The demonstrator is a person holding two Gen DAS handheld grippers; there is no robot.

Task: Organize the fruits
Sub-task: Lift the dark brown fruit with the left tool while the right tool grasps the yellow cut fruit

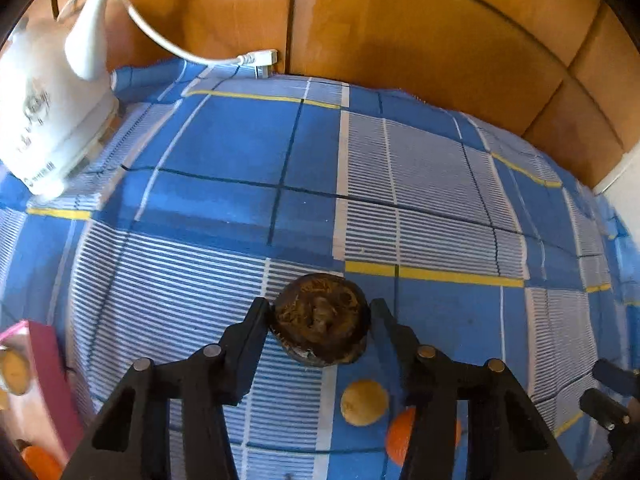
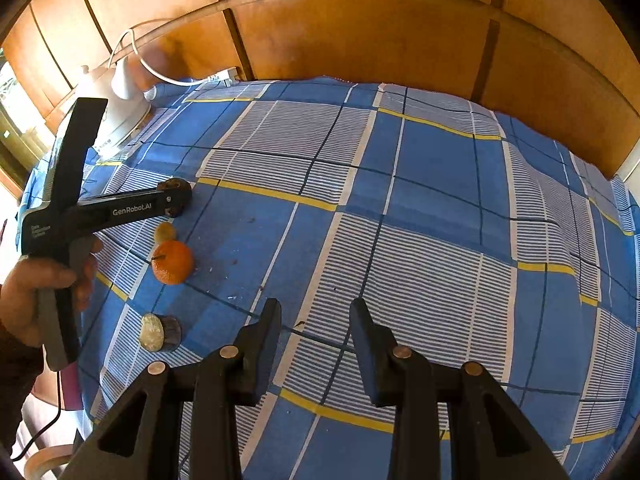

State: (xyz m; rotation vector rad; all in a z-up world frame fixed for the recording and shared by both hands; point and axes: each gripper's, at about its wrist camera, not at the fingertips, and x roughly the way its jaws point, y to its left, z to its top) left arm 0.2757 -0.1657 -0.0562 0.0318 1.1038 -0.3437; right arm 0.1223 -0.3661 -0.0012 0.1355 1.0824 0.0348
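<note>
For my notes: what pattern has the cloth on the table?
Blue plaid cloth, white-striped panels, yellow lines; clearest in the right wrist view.

Left gripper (image 1: 320,312) angled down, seemingly clamped; right gripper (image 2: 316,312) narrowly parted, empty.

A dark brown, fibrous round fruit (image 1: 320,318) sits between the left tongs' (image 1: 320,312) fingers on the blue checked cloth. Just beside it lies a small yellowish fruit (image 1: 364,402), then an orange (image 2: 173,262) with a stem. Well apart, nearer, lies a cut dark fruit (image 2: 160,333), pale face sideways.
</note>
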